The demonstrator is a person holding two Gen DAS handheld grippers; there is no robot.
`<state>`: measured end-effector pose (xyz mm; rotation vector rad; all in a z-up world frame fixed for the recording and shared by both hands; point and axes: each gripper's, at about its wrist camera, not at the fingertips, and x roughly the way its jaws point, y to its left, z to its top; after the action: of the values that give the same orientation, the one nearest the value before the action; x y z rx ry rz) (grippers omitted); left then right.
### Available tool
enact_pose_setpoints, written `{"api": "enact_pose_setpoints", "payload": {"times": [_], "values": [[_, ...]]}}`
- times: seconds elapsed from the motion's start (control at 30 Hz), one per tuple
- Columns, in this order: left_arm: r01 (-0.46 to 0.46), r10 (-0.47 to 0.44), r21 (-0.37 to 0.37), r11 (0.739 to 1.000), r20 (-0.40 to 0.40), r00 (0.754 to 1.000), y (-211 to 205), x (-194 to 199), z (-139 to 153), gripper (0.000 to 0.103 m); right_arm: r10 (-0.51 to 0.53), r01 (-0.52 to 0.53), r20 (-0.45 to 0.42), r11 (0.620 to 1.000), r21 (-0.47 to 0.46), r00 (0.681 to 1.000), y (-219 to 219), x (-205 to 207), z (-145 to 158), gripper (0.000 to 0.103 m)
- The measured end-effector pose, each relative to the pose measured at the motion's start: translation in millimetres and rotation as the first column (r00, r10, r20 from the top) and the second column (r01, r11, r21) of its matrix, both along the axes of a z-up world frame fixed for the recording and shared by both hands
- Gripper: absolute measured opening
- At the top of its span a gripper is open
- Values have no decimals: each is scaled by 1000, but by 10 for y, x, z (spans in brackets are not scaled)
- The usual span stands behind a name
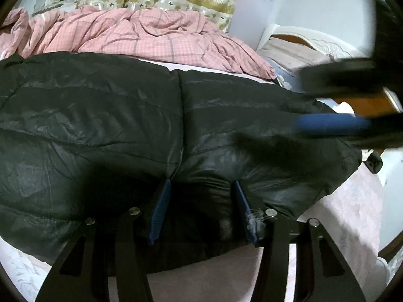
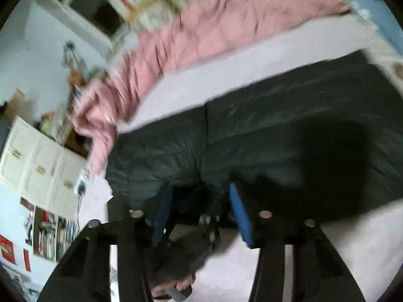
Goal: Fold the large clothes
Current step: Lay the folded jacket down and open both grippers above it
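Now your left gripper [image 1: 201, 188] stands half apart over the jacket [image 1: 100, 125] on the bed [image 1: 347, 214], gripping nothing; your right gripper [image 2: 201, 193] too. Next fold needs 2 firm grips.

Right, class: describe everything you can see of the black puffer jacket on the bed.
The black puffer jacket is glossy, quilted in horizontal bands, with a seam running up its middle. It lies spread flat across the pale bedsheet, in front of the pink checked duvet. The left gripper sits at its near edge, jaws either side of a bulge of fabric. The right gripper crosses above its right side, blurred.
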<state>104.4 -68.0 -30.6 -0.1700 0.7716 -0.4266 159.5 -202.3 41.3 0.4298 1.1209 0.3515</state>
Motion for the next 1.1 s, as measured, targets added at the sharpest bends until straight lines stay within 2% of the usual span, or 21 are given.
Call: {"api": "enact_pose_setpoints", "payload": {"times": [0.1, 0.13, 0.27, 0.37, 0.47, 0.63, 0.83, 0.87, 1.0, 1.1], "values": [[0, 0, -18, 1000, -6, 1000, 31, 9, -2, 49, 43, -41, -184, 999, 14, 982, 162, 346, -368, 47], [-1, 1, -24, 1000, -8, 1000, 42, 13, -6, 49, 32, -33, -192, 999, -3, 981, 175, 363, -425, 47], [-4, 3, -30, 1000, -14, 1000, 47, 26, -17, 47, 47, -58, -180, 997, -59, 983, 218, 450, -522, 47], [-7, 7, -32, 999, -18, 1000, 69, 24, -31, 44, -18, 5, -195, 998, -65, 981, 98, 557, -627, 37], [-12, 11, -50, 999, -33, 999, 96, 60, -51, 43, -7, -19, -203, 992, -126, 979, 137, 663, -653, 37], [-14, 11, -70, 997, -39, 999, 132, 83, -81, 42, 9, -55, -143, 946, -318, 990, 351, 800, -549, 37], [-14, 11, -77, 997, -47, 999, 144, 95, -109, 41, 38, -80, -102, 894, -441, 994, 420, 1045, -518, 41], [-16, 12, -81, 997, -48, 999, 152, 97, -111, 41, 33, -73, -96, 889, -452, 995, 437, 1095, -523, 43], [-16, 12, -92, 996, -47, 999, 164, 108, -115, 41, -56, 12, -109, 929, -370, 992, 260, 1327, -567, 43], [-16, 12, -89, 996, -45, 999, 158, 110, -117, 41, -65, 25, -104, 936, -350, 992, 266, 1523, -603, 42]]}}
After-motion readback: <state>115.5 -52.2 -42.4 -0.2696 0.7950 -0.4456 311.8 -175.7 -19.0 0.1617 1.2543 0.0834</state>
